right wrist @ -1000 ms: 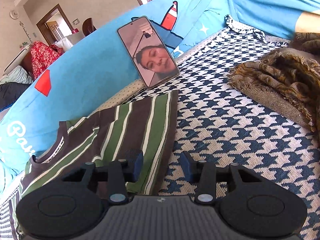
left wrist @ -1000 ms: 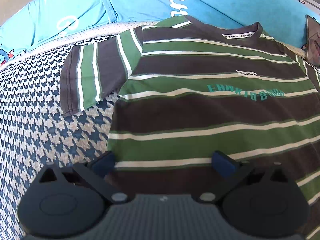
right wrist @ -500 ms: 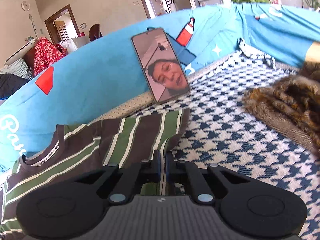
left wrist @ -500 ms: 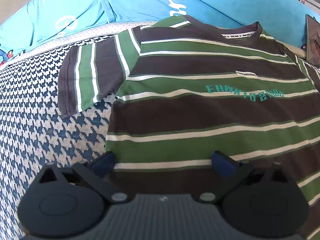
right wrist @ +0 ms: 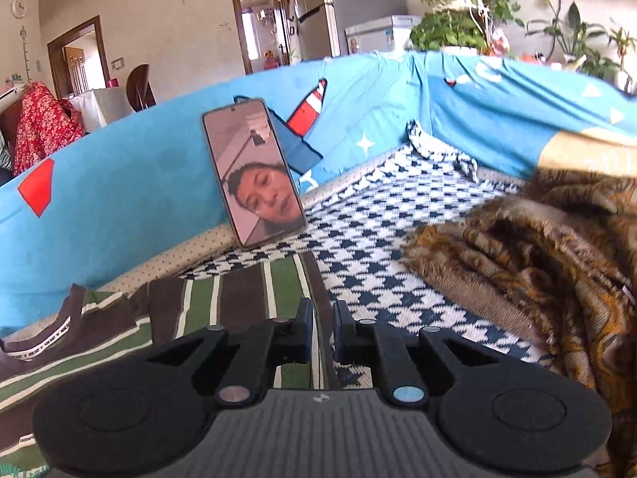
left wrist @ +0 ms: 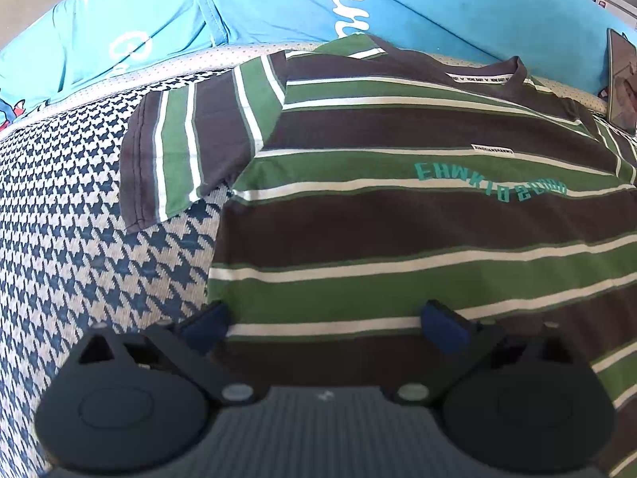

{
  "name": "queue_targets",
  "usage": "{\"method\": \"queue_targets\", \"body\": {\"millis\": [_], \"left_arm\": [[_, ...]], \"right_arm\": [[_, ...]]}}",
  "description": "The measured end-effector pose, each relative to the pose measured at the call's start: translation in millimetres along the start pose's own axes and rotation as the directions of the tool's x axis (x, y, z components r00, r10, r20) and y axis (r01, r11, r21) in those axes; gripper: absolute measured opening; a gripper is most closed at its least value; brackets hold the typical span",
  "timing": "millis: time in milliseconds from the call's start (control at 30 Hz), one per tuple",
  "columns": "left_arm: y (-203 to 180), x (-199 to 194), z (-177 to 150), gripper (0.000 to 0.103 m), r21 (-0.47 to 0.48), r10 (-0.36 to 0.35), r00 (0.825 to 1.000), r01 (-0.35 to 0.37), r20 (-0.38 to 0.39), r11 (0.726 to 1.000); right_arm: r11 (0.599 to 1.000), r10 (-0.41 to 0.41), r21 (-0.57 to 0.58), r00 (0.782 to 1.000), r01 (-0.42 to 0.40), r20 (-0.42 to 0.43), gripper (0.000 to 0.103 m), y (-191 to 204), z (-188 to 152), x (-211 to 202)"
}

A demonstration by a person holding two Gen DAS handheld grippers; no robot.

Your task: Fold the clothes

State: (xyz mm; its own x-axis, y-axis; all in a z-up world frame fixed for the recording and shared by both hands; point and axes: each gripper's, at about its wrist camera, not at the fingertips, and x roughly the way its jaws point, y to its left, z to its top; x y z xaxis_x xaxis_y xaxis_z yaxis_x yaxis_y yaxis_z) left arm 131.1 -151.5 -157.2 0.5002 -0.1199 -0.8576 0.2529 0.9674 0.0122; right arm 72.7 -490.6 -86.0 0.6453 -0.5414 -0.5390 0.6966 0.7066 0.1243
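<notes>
while the striped shirt [left wrist: 398, 215] lies flat on the checked bed cover [left wrist: 79, 239], the right gripper [right wrist: 320, 328] pinches its sleeve [right wrist: 278, 290] but is loosening, so it could slip out, and the left gripper [left wrist: 322, 320] stays spread wide.

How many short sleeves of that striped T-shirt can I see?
2. One sleeve lies flat on the houndstooth cover at the shirt's left in the left wrist view. The other sleeve lies below the propped phone in the right wrist view.
</notes>
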Motion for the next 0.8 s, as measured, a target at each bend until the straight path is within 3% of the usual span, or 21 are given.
{"method": "queue_targets", "body": {"millis": [100,200,333,533,800], "left_arm": [[-2,-1,-1,0.103,0.008,-0.001,1.0,0.001,0.005,1.0],[-3,-2,-2,0.103,0.009,-0.004,1.0,0.004,0.007,1.0],[-3,-4,-2,0.103,0.005,-0.01,1.0,0.01,0.01,1.0],[-2,-5,0,0.103,-0.011,-0.018,1.0,0.018,0.01,1.0],[7,-9,7,0.103,-0.065,-0.009,1.0,0.01,0.024,0.998]], "right_arm": [[0.99,0.142,0.006,0.989,-0.142,-0.041,0.013,10,2,-6],[0.961,0.27,-0.034,0.958,-0.275,-0.1,0.013,28,-7,-7],[0.904,0.374,-0.154,0.912,-0.398,-0.167,0.015,61,-22,-10],[0.834,0.458,-0.227,0.86,-0.503,-0.225,0.016,98,-42,-15],[0.823,0.477,-0.227,0.85,-0.521,-0.221,0.017,136,-52,-6]]}}
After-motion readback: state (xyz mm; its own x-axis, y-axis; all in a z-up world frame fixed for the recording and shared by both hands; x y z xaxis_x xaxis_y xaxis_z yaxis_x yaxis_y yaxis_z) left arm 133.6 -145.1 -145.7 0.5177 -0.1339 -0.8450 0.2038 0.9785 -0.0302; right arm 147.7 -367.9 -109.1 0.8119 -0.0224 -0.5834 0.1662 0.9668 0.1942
